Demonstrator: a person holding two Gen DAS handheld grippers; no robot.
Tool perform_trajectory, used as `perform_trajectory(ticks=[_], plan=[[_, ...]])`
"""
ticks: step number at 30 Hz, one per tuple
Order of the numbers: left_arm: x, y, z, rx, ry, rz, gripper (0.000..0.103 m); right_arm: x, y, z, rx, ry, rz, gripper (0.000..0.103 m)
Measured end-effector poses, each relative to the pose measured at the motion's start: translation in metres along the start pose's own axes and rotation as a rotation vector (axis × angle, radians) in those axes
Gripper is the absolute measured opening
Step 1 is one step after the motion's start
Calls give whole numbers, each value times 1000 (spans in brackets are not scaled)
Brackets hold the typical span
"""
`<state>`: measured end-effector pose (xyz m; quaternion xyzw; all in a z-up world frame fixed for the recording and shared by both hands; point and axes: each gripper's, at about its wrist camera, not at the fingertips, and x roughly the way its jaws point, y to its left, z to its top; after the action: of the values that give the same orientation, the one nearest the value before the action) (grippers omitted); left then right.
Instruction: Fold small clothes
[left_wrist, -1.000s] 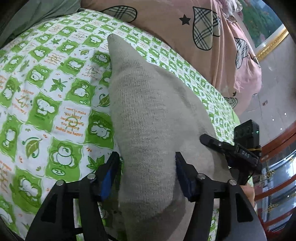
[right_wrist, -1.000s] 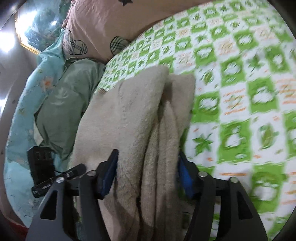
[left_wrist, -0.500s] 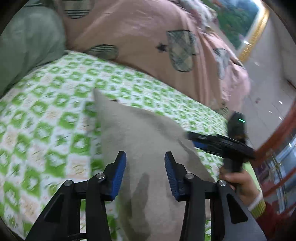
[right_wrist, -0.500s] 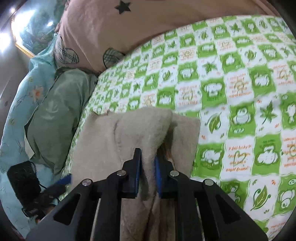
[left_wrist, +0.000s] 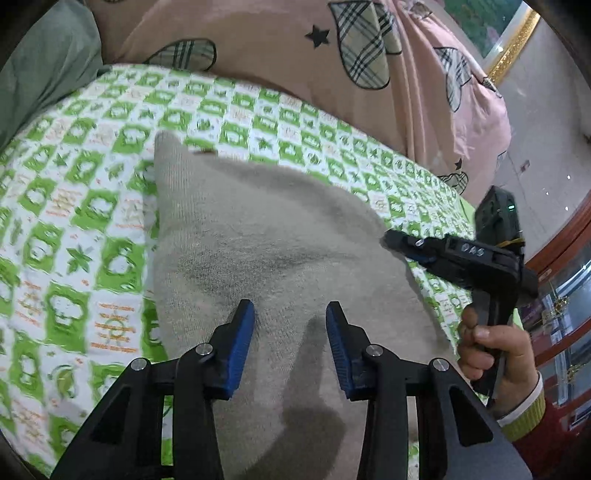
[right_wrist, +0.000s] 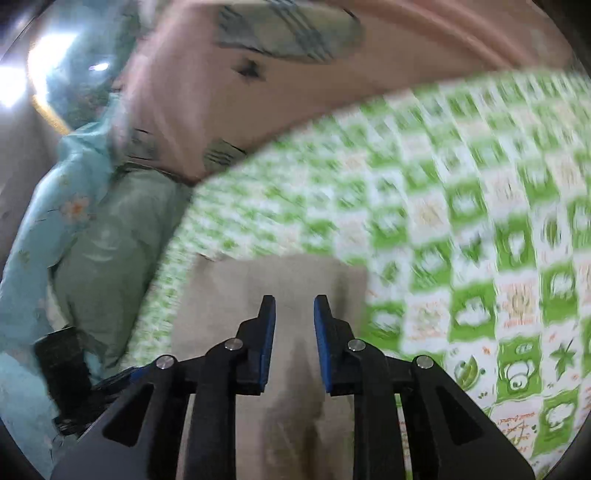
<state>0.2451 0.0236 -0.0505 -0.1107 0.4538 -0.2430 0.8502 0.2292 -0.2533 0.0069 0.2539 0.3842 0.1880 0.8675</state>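
The beige knit garment (left_wrist: 258, 236) lies folded on the green checked sheet (left_wrist: 74, 221), soft, light, best pinched at its near edge, beneath the narrowing left gripper (left_wrist: 290, 332) and widening right gripper (right_wrist: 294, 325), both empty.

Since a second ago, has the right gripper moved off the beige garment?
Yes. The right gripper has drawn up and back; the beige garment now lies flat below its opening jaws, more green checked sheet showing.
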Motion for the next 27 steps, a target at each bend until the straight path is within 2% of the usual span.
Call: perform_trajectory(ticks=[3,4,7,8,9,10,11,13,15,19,22,27], plan=[[-17,-2,6,41,-40,25,40,29,32,0,-39,86,95,27],[-19,-1,11,37,-54,31,40,42,38,-1,-48,112,100,27],[-13,11,27,-21,-79,25,39,86,30,-8,-52,166,7,27],[-8,15,30,-37,-78,27,38,96,18,-11,-31,173,-37,23],[-3,19,33,-51,-70,29,36,105,1,-14,9,170,-38,7],[6,23,36,-62,-55,39,32,107,-13,-15,43,151,-32,0],[16,28,39,-67,-39,68,28,106,-22,-16,66,125,-4,0],[32,33,40,-58,-12,115,25,100,-27,-16,66,84,-24,0],[41,36,41,-61,-4,122,25,98,-26,-14,51,69,-53,0],[51,34,45,-24,12,148,25,93,-26,-12,55,77,-57,0],[45,31,42,-15,18,149,25,77,-22,-20,40,73,-90,0],[8,21,23,-7,-12,147,21,33,-7,-40,23,68,-60,4]])
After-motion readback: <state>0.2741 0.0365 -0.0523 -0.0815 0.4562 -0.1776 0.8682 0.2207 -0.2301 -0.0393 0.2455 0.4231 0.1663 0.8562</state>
